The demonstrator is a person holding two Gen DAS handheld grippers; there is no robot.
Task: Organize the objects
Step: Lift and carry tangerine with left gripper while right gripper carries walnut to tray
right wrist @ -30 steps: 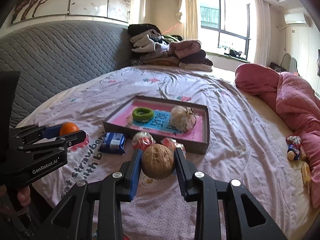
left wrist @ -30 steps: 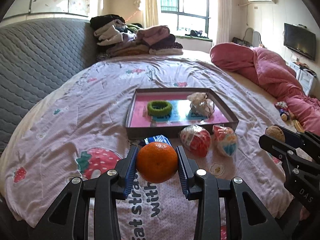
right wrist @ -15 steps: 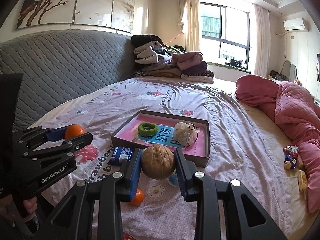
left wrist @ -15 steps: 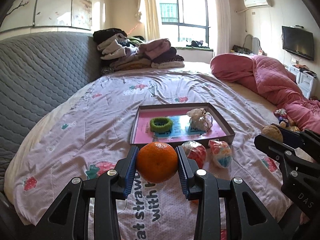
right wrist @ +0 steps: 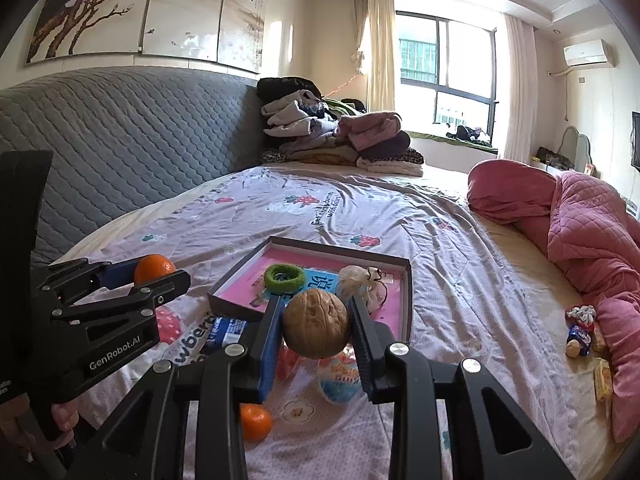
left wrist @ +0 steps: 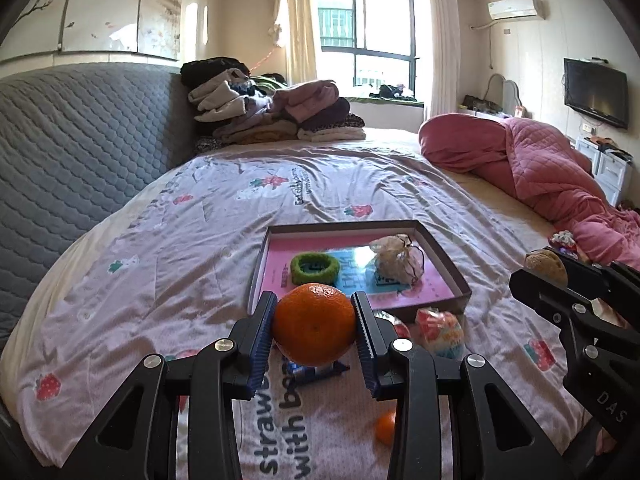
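Note:
My left gripper (left wrist: 315,330) is shut on an orange mandarin (left wrist: 314,330), held above the bedspread in front of the shallow box (left wrist: 448,266). My right gripper (right wrist: 315,330) is shut on a brown walnut (right wrist: 316,324), also lifted, just short of the box (right wrist: 409,300). Inside the box lie a green ring (left wrist: 314,267) and a small net pouch (left wrist: 396,258). On the sheet before the box rest a blue packet (right wrist: 224,330), wrapped snacks (left wrist: 440,332) and a second mandarin (right wrist: 256,422). Each gripper shows at the other view's edge: the right one (left wrist: 546,266) and the left one (right wrist: 156,274).
A grey quilted headboard (left wrist: 80,160) runs along the left. Folded clothes (left wrist: 272,116) pile up at the far end of the bed. A pink quilt (left wrist: 552,176) lies bunched on the right, with small snacks (right wrist: 580,334) beside it. A hand (right wrist: 60,416) holds the left gripper's handle.
Both grippers have risen with the mandarin and the walnut still clamped. The box and items on the sheet now sit lower and farther in view; a second mandarin has appeared beneath.

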